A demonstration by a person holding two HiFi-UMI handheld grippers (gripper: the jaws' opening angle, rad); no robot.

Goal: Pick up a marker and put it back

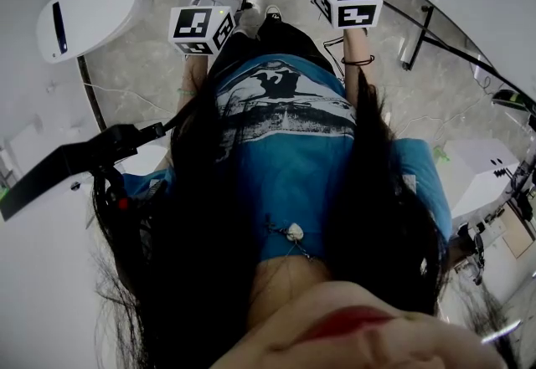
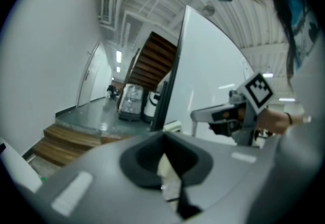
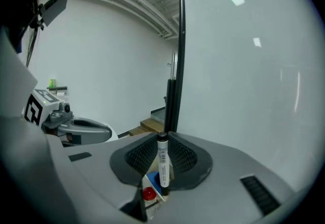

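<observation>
White wall [image 3: 101,55] beyond marker [image 3: 163,164] (print illegible)

Seen from the head view, both of the person's arms reach forward from the chest, bare left forearm [image 1: 194,76] and right forearm [image 1: 358,79] roughly parallel and apart. A dark band [image 1: 358,61] circles the right wrist. Each hand holds a gripper out in front, the right one farther forward than the left. The left gripper [image 2: 170,167] has its jaws drawn together, with nothing identifiable between them. The right gripper [image 3: 163,142] has its jaws closed on a marker [image 3: 163,164], which stands upright in the seam between them. From the left gripper view, the right hand [image 2: 274,120] is wrapped around its gripper's handle.
</observation>
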